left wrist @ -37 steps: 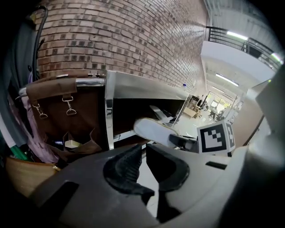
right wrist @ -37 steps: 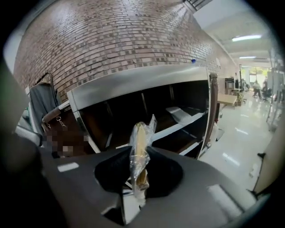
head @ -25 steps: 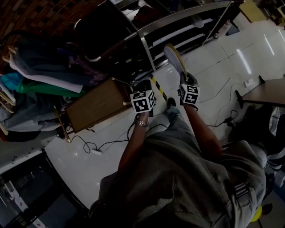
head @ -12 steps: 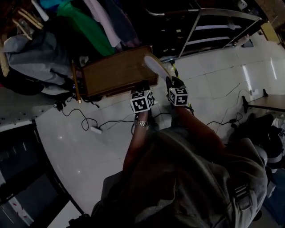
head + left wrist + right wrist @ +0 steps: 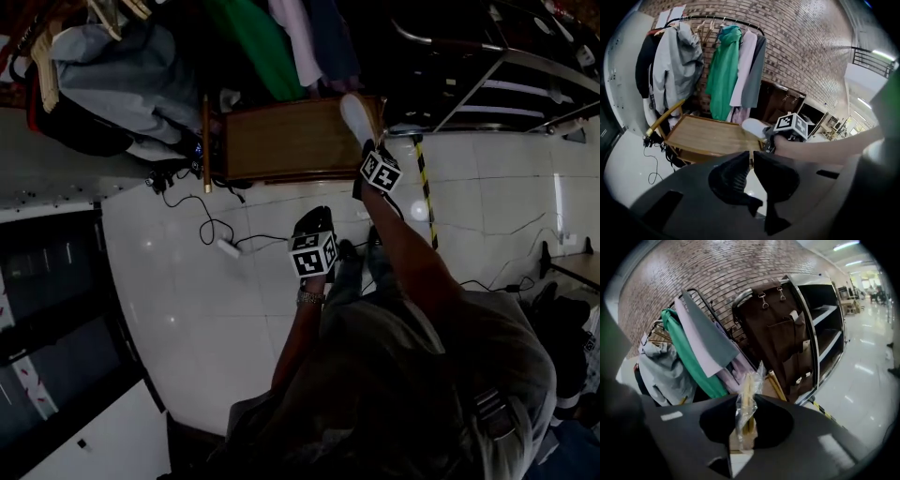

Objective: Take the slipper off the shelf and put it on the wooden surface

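Observation:
The slipper [image 5: 356, 116], pale-soled and wrapped in clear plastic, hangs over the right end of the wooden surface [image 5: 281, 141]. My right gripper [image 5: 367, 148] is shut on its heel end. In the right gripper view the slipper [image 5: 747, 399] stands on edge between the jaws. The left gripper view shows the slipper [image 5: 753, 127] just above the right edge of the wooden surface [image 5: 705, 133], with the right gripper [image 5: 770, 139] behind it. My left gripper [image 5: 314, 221] hangs lower over the white floor, shut and empty, as the left gripper [image 5: 751, 159] shows in its own view.
A clothes rack [image 5: 717, 56] with jackets and shirts stands behind the wooden surface. The metal shelf [image 5: 820, 329] and a brown hanging organizer [image 5: 773, 329] are to the right. Cables and a power strip [image 5: 228, 247] lie on the tiled floor, with a yellow-black strip [image 5: 427, 183] nearby.
My right gripper has carried the slipper away from the shelf to the right end of the wooden surface. The left gripper has dropped back toward the body. The head view has swung left.

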Tool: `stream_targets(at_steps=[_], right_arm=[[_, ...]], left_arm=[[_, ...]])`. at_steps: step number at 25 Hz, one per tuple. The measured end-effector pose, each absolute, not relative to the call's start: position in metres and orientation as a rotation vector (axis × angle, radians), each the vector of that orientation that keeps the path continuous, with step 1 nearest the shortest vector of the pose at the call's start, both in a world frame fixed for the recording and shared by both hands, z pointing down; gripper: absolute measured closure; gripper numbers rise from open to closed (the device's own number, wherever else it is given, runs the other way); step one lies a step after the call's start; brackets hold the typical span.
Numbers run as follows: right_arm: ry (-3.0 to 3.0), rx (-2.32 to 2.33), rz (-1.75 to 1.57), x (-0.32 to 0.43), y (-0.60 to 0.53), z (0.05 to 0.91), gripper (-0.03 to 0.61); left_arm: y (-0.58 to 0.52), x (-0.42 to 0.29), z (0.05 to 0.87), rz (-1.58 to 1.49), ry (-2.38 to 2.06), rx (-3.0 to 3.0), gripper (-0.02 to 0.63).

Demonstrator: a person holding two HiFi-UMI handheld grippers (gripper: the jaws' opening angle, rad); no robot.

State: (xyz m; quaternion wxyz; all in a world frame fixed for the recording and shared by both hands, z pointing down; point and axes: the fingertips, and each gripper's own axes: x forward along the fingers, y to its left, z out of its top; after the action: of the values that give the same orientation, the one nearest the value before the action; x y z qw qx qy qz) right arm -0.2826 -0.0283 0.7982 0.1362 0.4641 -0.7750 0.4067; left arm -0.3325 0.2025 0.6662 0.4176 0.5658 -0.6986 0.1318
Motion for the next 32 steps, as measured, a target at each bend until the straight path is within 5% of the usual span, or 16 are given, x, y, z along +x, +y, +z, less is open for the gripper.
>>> stream_targets(at_steps=[3,5,8,10,14,23,32], right_arm=[[-2.152,1.239,1.087,-0.302,-0.036,0.828,0.481],[-2.082,1.077,0.994,-0.311,-0.025,0.846,0.283],[-1.956,0.972,0.878,-0.287,0.005,0.851,0.202],[-1.948,0.974,0.852,-0.263,0.022,0.837,0.229],[-2.080,0.939,0.900,-0.245,0.042,0.760,0.380],[-2.170,0.914,0.888,-0.221,0.046,0.656,0.436],[-2.231,0.926,0.852,-0.190,0.041,0.615,0.436]], left_arm=[[0.201,-0.340,0.682,0.321,-1.738,1.387,0.580],[0.191,-0.339,0.685,0.316,-1.725,1.413,0.580],[0.176,-0.334,0.680,0.304,-1.707,1.450,0.580],[0.164,-0.332,0.674,0.299,-1.688,1.480,0.580],[0.127,-0.332,0.655,0.331,-1.691,1.538,0.580],[0.069,-0.287,0.623,0.428,-1.681,1.645,0.577],[0.049,-0.241,0.597,0.469,-1.647,1.765,0.507]])
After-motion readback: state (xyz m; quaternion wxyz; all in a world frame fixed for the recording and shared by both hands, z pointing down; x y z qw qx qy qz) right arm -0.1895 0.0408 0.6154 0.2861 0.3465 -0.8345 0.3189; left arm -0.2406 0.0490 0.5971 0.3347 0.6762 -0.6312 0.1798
